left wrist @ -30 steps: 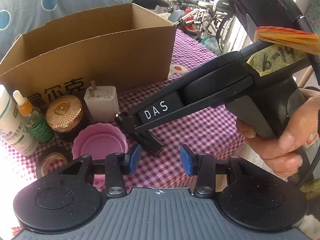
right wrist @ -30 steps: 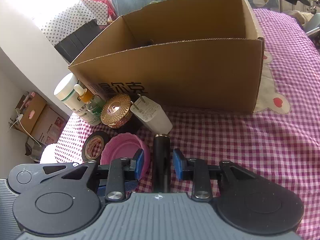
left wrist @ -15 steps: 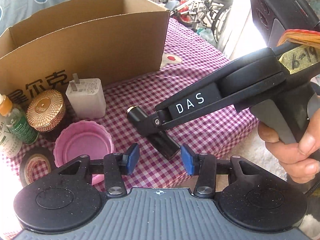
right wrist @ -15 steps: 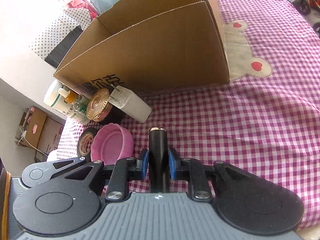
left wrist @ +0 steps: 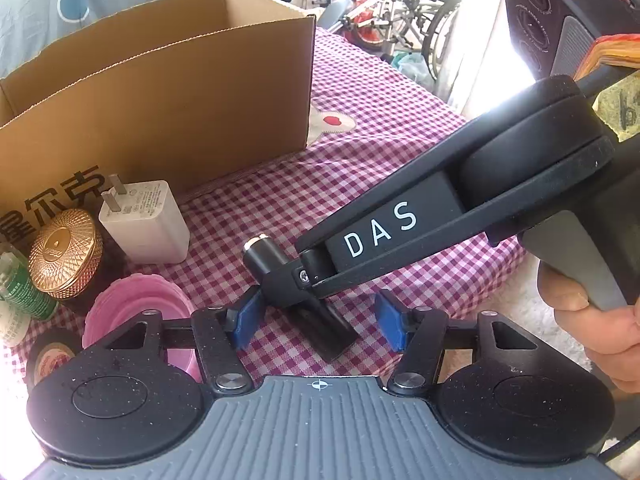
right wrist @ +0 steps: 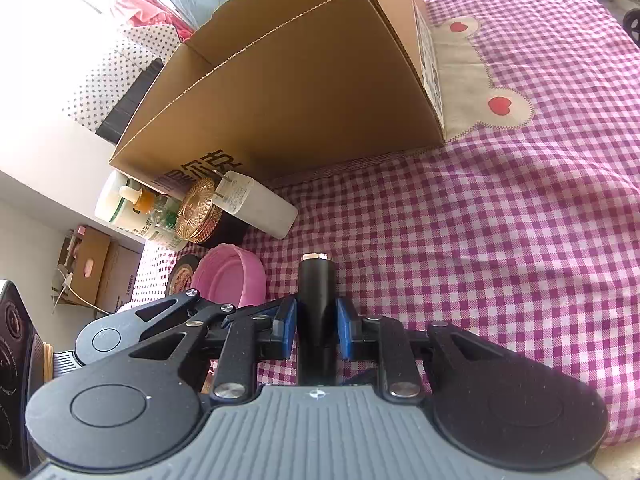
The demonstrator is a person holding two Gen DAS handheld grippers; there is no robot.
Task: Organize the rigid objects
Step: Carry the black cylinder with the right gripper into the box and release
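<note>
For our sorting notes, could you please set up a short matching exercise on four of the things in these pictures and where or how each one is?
Things:
1. black cylinder
2. white charger
3. pink lid
4. cardboard box

States:
A. open-topped, behind the small items
B. clamped in the right tongs
C. lying open side up
D. prongs pointing up, beside the gold-lidded jar

Pairs: 1-B, 2-D, 3-C, 4-A

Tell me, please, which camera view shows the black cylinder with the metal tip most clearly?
The left wrist view: the black cylinder appears side-on with both ends visible, its middle covered by the right gripper. The right wrist view looks along the cylinder toward its metal tip, with blue pads pressed on both sides.
</note>
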